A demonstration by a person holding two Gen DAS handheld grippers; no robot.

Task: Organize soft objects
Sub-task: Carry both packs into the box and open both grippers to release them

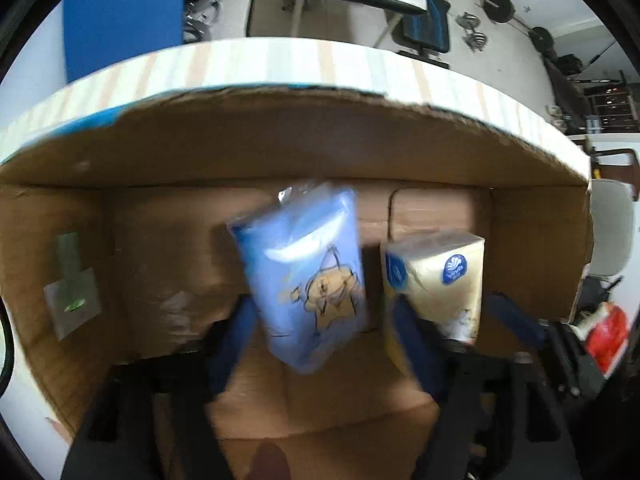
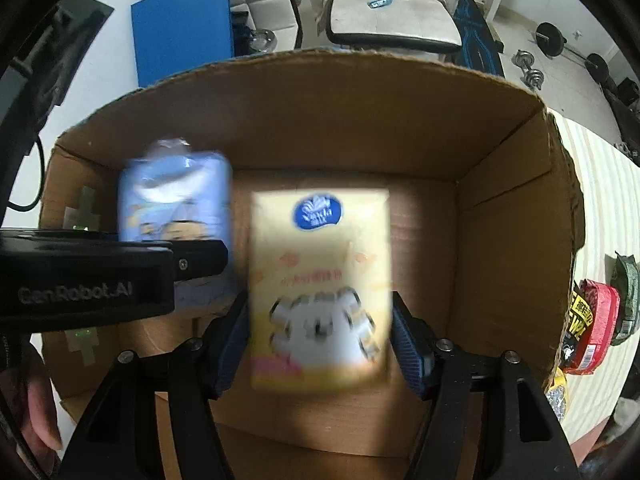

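Note:
A blue tissue pack [image 1: 308, 280] with a cartoon print is blurred inside the open cardboard box [image 1: 280, 140]. My left gripper [image 1: 324, 336] has its fingers spread wide; the pack lies against the left finger and clear of the right one. A yellow tissue pack [image 2: 320, 280] sits between the pads of my right gripper [image 2: 320, 344], over the box [image 2: 500, 240]. The pads do not clearly press on it. The yellow pack [image 1: 436, 276] also shows right of the blue one in the left wrist view, and the blue pack [image 2: 176, 200] shows behind the left gripper body [image 2: 88, 276].
Snack packets in red and green [image 2: 596, 320] lie on the striped tablecloth [image 2: 600, 200] right of the box. A blue board [image 2: 180, 24], a padded chair [image 2: 392, 20] and dumbbells [image 2: 532, 72] stand beyond the table.

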